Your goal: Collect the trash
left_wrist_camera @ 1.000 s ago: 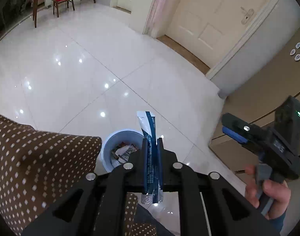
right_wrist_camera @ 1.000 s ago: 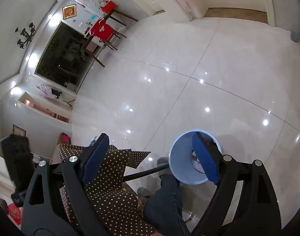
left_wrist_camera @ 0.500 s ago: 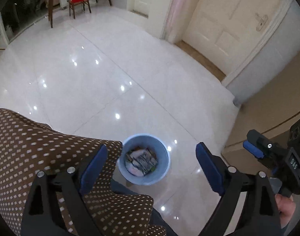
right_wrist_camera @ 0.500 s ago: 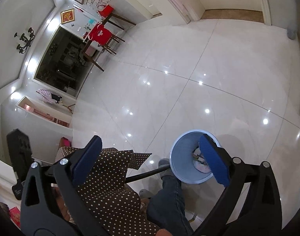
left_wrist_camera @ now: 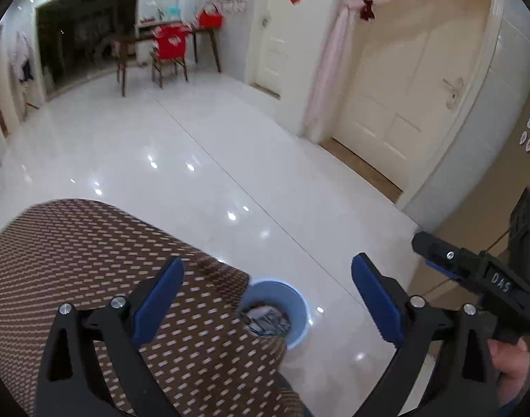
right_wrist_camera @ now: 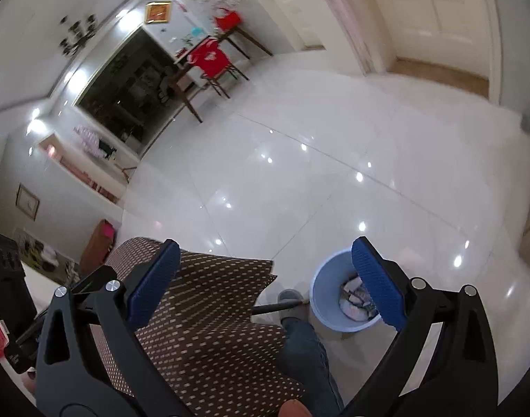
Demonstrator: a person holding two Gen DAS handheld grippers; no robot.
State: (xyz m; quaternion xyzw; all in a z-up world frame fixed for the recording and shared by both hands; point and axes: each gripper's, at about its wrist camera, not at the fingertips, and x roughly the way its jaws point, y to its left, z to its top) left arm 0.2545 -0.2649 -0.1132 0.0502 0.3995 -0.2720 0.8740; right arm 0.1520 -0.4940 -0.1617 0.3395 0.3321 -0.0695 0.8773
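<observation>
**Two empty grippers above one blue trash bin**

One light blue trash bin point(left_wrist_camera: 277, 307) stands on the glossy white tiled floor point(left_wrist_camera: 202, 187), just beside a brown cloth with white dots point(left_wrist_camera: 91, 260). Crumpled wrappers point(right_wrist_camera: 355, 300) lie inside the bin. Two hand-held grippers are in view. The left gripper point(left_wrist_camera: 265, 299) hangs above the bin and cloth, its jaws spread wide, holding and touching nothing. The right gripper point(right_wrist_camera: 265, 278) is also raised, jaws equally wide apart and empty, with the bin showing behind its right finger. One red-covered chair point(left_wrist_camera: 169, 47) sits far across the room.
</observation>
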